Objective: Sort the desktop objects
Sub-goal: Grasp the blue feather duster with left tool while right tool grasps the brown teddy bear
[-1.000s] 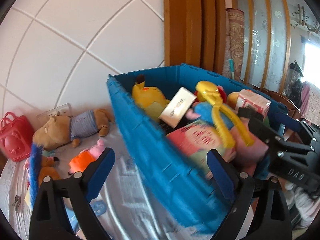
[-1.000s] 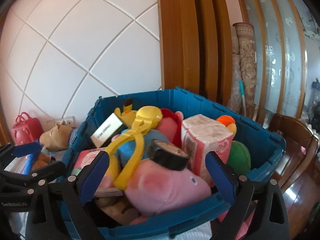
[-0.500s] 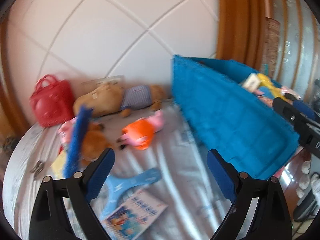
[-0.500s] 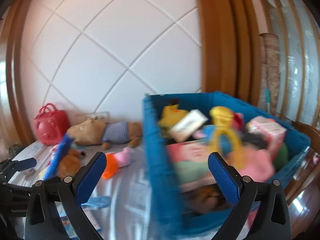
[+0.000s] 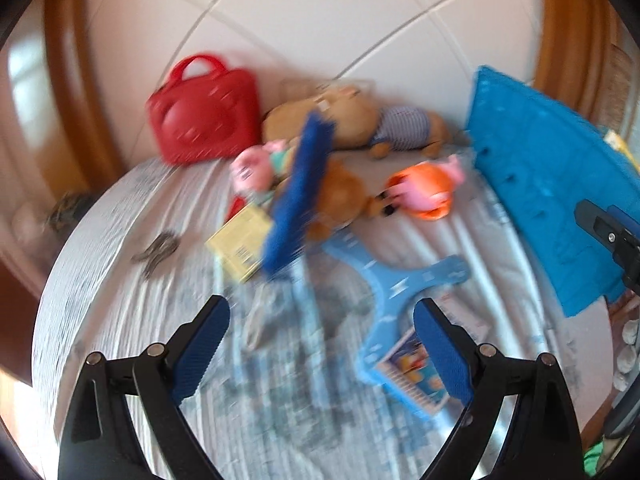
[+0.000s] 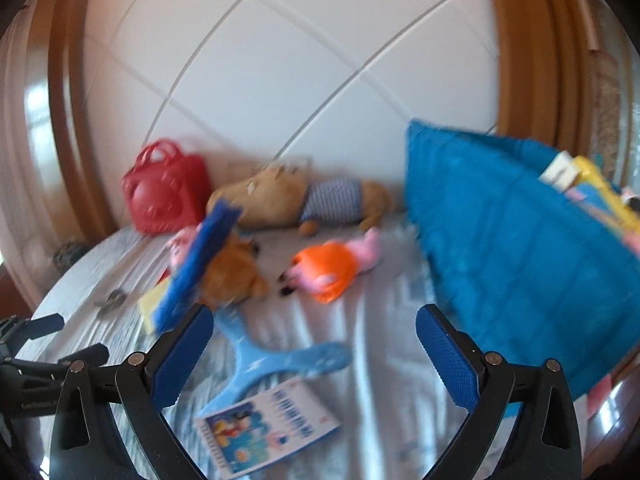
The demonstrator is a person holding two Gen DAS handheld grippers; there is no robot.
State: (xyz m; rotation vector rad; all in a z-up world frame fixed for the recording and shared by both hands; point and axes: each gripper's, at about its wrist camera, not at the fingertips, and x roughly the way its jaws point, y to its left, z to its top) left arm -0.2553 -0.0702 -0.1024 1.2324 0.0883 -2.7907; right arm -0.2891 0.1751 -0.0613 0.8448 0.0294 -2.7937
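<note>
We hold both tongs — left (image 5: 322, 344), right (image 6: 314, 356) — released and empty. The blue slingshot toy (image 5: 394, 280) lies on the table (image 5: 120, 264), stem toward the left tongs — nearer.

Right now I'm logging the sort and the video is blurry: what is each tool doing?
Left tool: open, holding nothing.
Right tool: open, holding nothing.

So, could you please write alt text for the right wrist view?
Blurred fisheye view past the open, empty right gripper onto a cloth-covered table strewn with plush toys, a light blue plastic piece and a booklet. A red bag stands by the wall; a full blue bin sits right.
</note>
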